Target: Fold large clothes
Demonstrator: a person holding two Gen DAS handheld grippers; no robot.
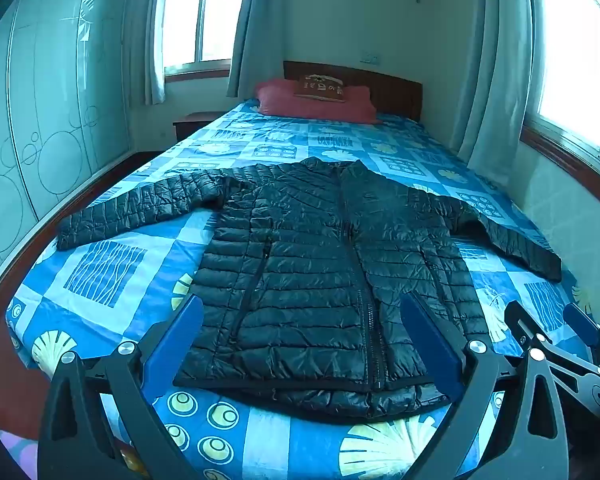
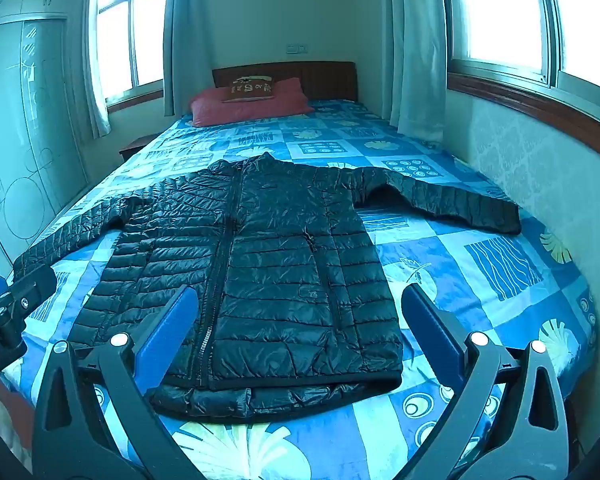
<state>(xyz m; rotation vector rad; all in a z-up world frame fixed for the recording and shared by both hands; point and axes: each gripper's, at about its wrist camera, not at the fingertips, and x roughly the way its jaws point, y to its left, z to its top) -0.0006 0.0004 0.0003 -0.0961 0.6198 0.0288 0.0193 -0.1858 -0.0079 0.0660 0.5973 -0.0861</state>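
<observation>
fingers (image 1: pixel 188 320): both pairs wide apart, empty | jacket (image 1: pixel 312 280) flat on bedspread (image 1: pixel 112 272) | pillow (image 1: pixel 316 104) far behind

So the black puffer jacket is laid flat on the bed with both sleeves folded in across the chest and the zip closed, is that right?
Not quite. The black puffer jacket does lie flat on the bed with the zip closed, but its sleeves are not folded in: both are spread out to the sides, as the left wrist view shows, with the left sleeve and right sleeve lying on the bedspread.
</observation>
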